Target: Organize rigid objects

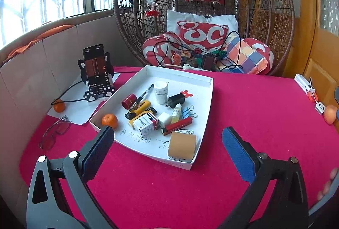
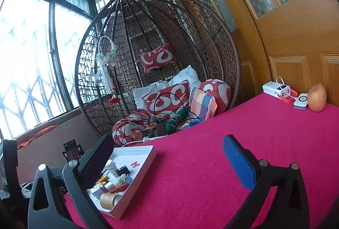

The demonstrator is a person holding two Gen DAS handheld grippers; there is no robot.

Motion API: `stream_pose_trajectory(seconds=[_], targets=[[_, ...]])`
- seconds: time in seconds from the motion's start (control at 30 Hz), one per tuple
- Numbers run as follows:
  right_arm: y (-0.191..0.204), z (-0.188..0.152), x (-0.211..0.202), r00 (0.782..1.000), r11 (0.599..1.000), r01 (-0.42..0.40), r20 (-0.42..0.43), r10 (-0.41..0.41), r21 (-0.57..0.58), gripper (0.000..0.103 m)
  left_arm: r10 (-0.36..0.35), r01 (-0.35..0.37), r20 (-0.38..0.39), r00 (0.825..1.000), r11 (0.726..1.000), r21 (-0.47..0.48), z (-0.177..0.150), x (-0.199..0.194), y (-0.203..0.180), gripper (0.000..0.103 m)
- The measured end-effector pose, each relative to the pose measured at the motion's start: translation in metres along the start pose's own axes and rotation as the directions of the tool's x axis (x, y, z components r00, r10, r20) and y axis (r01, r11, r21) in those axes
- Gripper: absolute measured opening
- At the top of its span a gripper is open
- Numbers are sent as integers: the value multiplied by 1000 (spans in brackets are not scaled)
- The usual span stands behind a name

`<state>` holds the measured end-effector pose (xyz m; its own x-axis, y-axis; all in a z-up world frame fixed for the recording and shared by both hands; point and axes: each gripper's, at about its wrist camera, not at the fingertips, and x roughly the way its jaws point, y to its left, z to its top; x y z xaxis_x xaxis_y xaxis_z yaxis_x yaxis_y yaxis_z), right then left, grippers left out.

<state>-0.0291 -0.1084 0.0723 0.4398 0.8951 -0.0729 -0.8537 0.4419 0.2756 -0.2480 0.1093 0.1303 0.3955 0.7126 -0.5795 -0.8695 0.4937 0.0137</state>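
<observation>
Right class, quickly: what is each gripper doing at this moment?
Left gripper: open, holding nothing, above the white tray.
Right gripper: open, holding nothing, over the red tablecloth.

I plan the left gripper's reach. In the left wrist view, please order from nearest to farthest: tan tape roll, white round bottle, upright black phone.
1. Tan tape roll: tray's near corner, between the fingers.
2. White round bottle: mid-tray, farther back.
3. Upright black phone: outside the tray, far left.
</observation>
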Motion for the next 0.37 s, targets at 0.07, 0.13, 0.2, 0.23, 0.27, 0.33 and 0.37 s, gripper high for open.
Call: stream_pose_trajectory(seconds=[0.07, 0.13, 0.2, 0.23, 0.27, 0.33, 0.37], targets=[[1, -1, 0, 1000, 1000, -1, -4, 1, -1, 103, -2, 2, -2, 1000, 1000, 6, -1, 0, -1, 103], [1, -1, 1, 1000, 1000, -5, -13, 5, -5, 103, -5, 5, -5, 1000, 1000, 9, -1, 2, -1, 103], [1, -2, 2, 1000, 1000, -8, -23, 7, -11, 103, -8, 9, -6, 1000, 1000, 9, -1, 2, 0, 103], [1, -3, 3, 1000, 1000, -8, -28, 8, -13, 103, -9, 9, -6, 1000, 1000, 8, -1, 2, 0, 103], [1, -3, 4, 999, 1000, -9, -32, 8, -15, 103, -12, 12, -5, 1000, 1000, 7, -1, 3, 0, 103], [1, -4, 5, 999, 1000, -10, -39, 10, -16, 103, -17, 17, -3, 1000, 1000, 5, -1, 3, 1, 103], [1, -4, 6, 999, 1000, -10, -42, 9, -17, 103, -18, 18, -3, 1000, 1000, 7, -1, 4, 1, 103]])
